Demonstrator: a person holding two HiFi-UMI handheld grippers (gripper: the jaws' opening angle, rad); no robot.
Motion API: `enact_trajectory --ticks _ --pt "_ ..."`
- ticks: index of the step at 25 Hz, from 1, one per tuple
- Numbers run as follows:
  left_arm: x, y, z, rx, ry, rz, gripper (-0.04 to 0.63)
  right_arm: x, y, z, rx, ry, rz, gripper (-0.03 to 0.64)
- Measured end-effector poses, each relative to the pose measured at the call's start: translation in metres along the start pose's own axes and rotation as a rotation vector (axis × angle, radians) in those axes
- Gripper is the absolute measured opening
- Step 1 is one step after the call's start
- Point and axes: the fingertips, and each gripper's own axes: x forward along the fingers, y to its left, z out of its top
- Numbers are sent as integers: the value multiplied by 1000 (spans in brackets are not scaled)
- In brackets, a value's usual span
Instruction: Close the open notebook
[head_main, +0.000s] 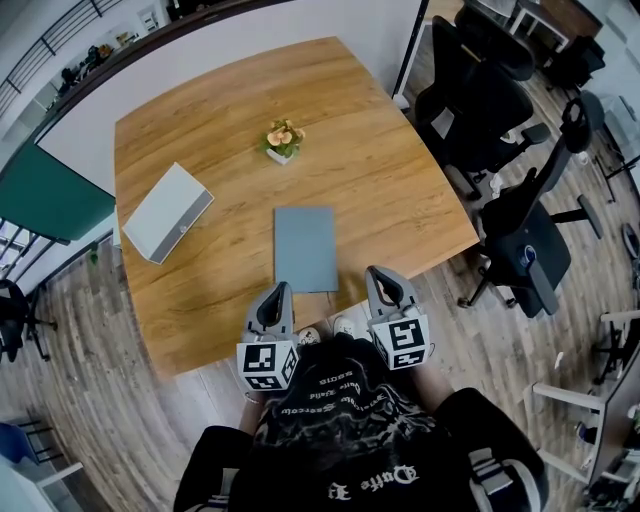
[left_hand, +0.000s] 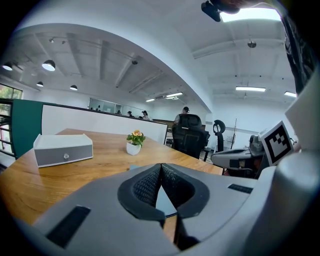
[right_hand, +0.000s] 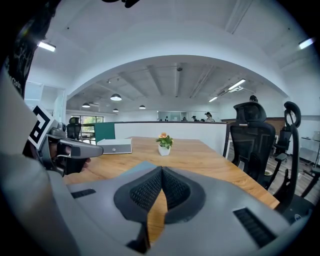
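A grey-blue notebook (head_main: 305, 248) lies flat on the wooden table (head_main: 220, 110) near its front edge, showing one plain cover. My left gripper (head_main: 278, 291) sits just short of the notebook's near left corner, shut with nothing between its pads. My right gripper (head_main: 381, 273) is beside the near right corner, also shut and empty. In the left gripper view the left gripper (left_hand: 161, 165) has its pads touching, and a strip of the notebook (left_hand: 165, 202) shows below them. In the right gripper view the right gripper (right_hand: 162, 169) is shut, with the notebook (right_hand: 141, 165) to its left.
A white box (head_main: 167, 212) lies at the table's left side, and a small potted plant (head_main: 283, 140) stands behind the notebook. Black office chairs (head_main: 500, 110) crowd the right of the table. A white partition (head_main: 250, 30) runs along the far edge.
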Motion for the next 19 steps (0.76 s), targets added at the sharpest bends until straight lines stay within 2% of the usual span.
enact_trajectory --ticks 7,19 --pt "-1 2 -8 -20 28 18 21 -2 -2 6 31 -25 -1 6" --pt "4 4 -11 10 34 28 21 2 3 22 -21 -60 17 5"
